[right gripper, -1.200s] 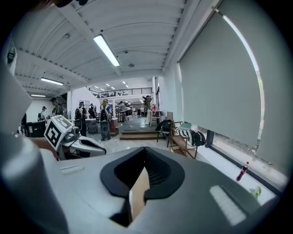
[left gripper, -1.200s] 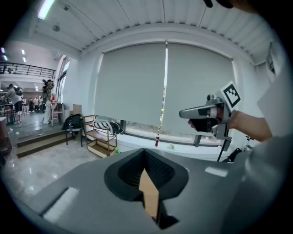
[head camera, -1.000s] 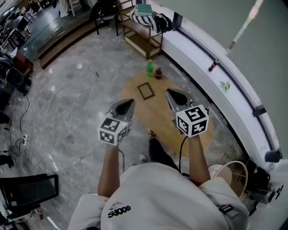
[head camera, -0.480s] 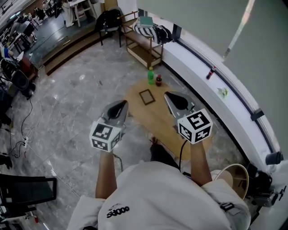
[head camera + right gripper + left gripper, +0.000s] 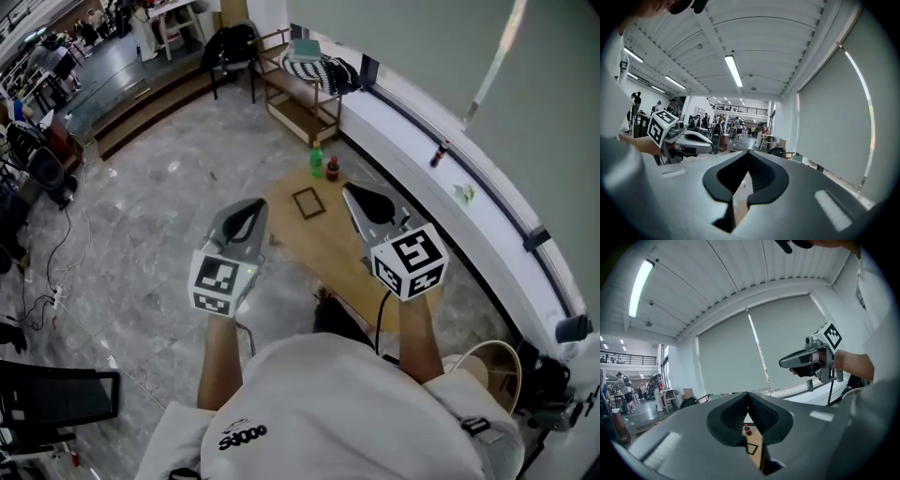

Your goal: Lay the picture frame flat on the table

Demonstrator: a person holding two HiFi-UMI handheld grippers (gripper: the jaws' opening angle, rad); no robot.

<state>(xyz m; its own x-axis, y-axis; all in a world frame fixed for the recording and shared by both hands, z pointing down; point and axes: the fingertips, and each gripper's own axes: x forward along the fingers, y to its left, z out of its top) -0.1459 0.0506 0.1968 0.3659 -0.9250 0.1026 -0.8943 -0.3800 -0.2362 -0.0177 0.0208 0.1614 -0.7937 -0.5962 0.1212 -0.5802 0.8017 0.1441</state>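
Dark rectangular picture frame [image 5: 307, 202] flat on round wooden worktop [image 5: 330, 251]. Green bottle [image 5: 316, 159], red-capped dark bottle [image 5: 332, 170] just beyond. Left claw [image 5: 253, 206], right claw [image 5: 350, 193] pressed together, empty, flanking frame.

This is a big open work hall, more lab or studio than home. A grey marble-tiled floor [image 5: 159, 206] has loose cables [image 5: 53, 246] trailing at the left. Strip lights [image 5: 733, 70] hang from a ribbed ceiling, and a railed upper gallery [image 5: 736, 110] runs along the far end. People [image 5: 723, 123] gather there. Tall roller blinds [image 5: 787, 348] line the right, by a low round wooden table [image 5: 333, 258].
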